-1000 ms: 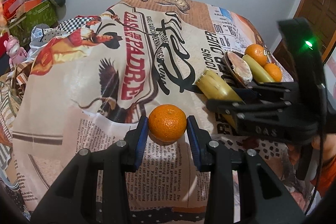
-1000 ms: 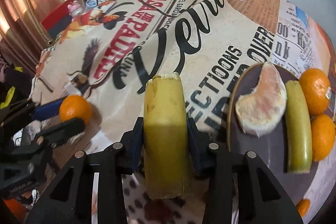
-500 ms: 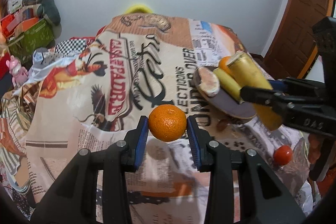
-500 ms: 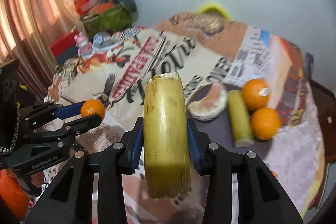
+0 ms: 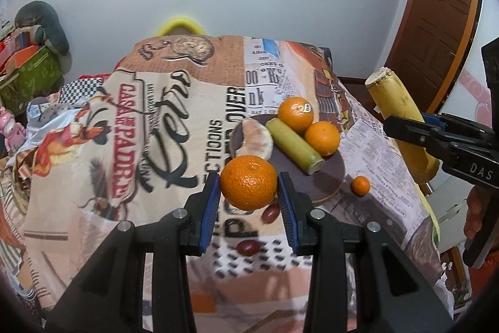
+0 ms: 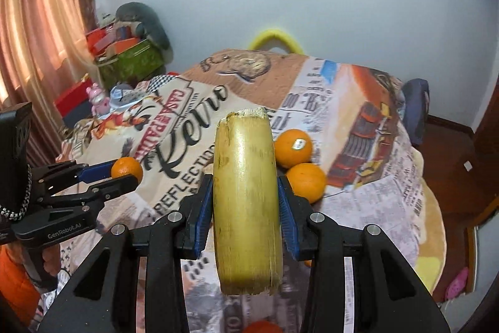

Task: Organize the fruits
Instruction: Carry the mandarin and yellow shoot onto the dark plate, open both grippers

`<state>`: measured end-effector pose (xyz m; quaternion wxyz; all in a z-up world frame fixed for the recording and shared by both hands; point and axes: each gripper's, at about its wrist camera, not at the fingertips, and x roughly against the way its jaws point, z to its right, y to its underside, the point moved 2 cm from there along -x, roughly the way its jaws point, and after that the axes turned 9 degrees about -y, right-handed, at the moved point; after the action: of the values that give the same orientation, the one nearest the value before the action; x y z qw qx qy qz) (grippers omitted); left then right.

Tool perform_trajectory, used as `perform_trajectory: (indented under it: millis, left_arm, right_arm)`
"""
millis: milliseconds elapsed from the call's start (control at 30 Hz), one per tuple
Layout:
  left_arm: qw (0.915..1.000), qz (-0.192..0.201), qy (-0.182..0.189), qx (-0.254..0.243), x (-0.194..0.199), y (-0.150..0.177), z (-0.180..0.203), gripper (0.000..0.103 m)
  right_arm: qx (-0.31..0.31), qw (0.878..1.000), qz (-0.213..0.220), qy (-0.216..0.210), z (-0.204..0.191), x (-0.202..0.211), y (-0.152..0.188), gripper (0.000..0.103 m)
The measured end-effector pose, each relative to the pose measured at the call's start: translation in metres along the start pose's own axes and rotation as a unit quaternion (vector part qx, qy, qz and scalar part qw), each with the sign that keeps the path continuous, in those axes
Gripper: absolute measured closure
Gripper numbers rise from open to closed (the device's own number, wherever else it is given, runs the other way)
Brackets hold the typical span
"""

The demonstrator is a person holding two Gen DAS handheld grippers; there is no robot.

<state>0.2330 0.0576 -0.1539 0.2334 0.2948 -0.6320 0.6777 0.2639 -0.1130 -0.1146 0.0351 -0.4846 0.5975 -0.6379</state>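
a: round dimpled orange mandarin (image 5: 248, 182), nearest the left wrist camera, sits pinched between the blue pads of the left gripper (image 5: 248, 200), whose fingers are closed on its sides. a second ago it hung low over the printed retro-poster tablecloth (image 5: 131, 127); it is now lifted clear, with the dark round plate (image 5: 330, 180) just beyond it.

b: and the right side?

a: thick pale-yellow cut sugarcane-like stalk (image 6: 246, 202) is clamped upright in the right gripper (image 6: 246, 208), fingers shut against both flanks. both tools have risen and drawn back, so the whole table now shows.

b: farther out?

a: the plate already carries a peeled pale citrus piece (image 5: 255, 134), a shorter green-yellow stalk (image 5: 294, 144) and two smooth oranges (image 5: 307, 122). a tiny orange fruit (image 5: 360, 185) and two dark red grape-like fruits (image 5: 259, 228) lie loose on the cloth near the plate.

b: meaning?

a: judged from this, both fruits are in carriage toward the plate; release has not yet occurred.
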Motion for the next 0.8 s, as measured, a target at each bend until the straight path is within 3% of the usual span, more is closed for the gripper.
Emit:
perform_trajectory:
  millis: [167, 433, 800]
  left_arm:
    - [0.9999, -0.014, 0.006, -0.005, -0.022, -0.009, 0.015, 0.066]
    - [0.9994, -0.028, 0.013, -0.016, -0.057, -0.02, 0.032, 0.066]
    - [0.9968, -0.071, 0.018, -0.033, -0.113, -0.01, 0.045, 0.066]
  right_arm:
    - [-0.007, 1.0, 0.003, 0.012, 0.018, -0.006, -0.001, 0.067]
    - [-0.018, 1.0, -0.004, -0.002, 0.039, -0.031, -0.005, 0.067]
    - [-0.032, 0.999, -0.031, -0.016, 0.057, -0.076, -0.002, 0.067]
